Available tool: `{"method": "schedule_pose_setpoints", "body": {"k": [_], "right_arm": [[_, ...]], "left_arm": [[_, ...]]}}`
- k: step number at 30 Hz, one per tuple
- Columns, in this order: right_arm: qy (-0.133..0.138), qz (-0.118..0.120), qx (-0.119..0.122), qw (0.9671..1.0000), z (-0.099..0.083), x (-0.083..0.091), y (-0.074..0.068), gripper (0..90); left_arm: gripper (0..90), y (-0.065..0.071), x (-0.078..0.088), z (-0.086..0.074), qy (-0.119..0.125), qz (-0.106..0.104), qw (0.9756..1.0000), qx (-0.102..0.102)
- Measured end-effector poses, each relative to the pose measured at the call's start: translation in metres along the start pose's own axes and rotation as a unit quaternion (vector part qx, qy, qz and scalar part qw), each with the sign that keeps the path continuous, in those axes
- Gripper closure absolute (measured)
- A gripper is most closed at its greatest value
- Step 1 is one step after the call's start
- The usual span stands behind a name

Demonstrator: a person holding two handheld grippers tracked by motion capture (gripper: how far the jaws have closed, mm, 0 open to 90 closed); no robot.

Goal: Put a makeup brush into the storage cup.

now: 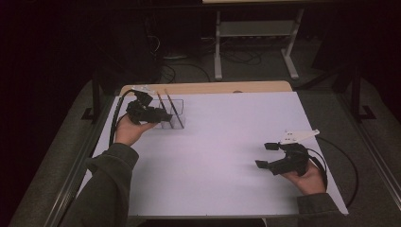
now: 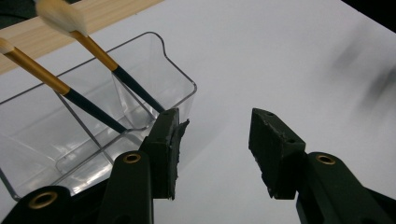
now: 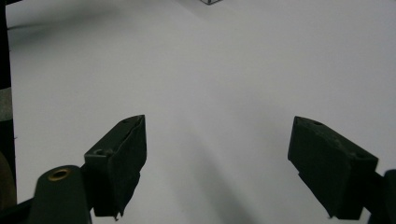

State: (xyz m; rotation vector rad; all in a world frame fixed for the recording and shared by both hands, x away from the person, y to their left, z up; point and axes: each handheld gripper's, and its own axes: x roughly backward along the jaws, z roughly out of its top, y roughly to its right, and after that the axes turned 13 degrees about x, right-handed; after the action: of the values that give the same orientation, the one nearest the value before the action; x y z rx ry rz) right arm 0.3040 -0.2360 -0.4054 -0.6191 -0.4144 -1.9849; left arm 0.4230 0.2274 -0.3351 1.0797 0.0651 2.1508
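Here, a white table (image 1: 222,156) is seen from above, with a clear plastic organizer (image 2: 93,116) set at its far left corner, near the wooden edge strip (image 1: 203,88). Two brushes (image 2: 74,35) with gold ferrules and dark handles are stood in the organizer, bristles up, each leaned in a divided compartment; the other compartments appear bare. The left gripper (image 2: 212,149) is held just beside the organizer's near corner, its jaws parted and nothing between them. The right gripper (image 3: 217,158) is held well apart over bare table, jaws wide and unladen. The withdrawal is judged best made straight back, so that the thin wall is not clipped and the brushes are left undisturbed.
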Motion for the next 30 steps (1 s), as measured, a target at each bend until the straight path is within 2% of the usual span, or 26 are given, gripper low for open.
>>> {"method": "schedule_pose_setpoints", "body": {"k": [11,14,22,30], "right_arm": [[-0.003,-0.007,0.002,1.0,-0.001,0.0,0.0,18.1],[-0.001,-0.009,0.003,1.0,-0.001,0.001,0.001,18.1],[0.0,-0.012,0.001,0.9999,-0.003,0.004,0.001,17.7],[-0.002,-0.014,0.001,0.9999,-0.003,0.003,0.001,17.7]], "left_arm": [[48.9,0.004,0.002,-0.01,-0.007,-0.003,0.9999,-0.01],[48.5,0.004,0.002,-0.014,-0.002,-0.008,1.0,-0.005],[45.8,0.004,0.006,-0.024,-0.013,-0.002,0.9999,-0.007],[41.4,0.008,0.01,-0.032,-0.006,-0.003,0.9999,-0.01]]}}
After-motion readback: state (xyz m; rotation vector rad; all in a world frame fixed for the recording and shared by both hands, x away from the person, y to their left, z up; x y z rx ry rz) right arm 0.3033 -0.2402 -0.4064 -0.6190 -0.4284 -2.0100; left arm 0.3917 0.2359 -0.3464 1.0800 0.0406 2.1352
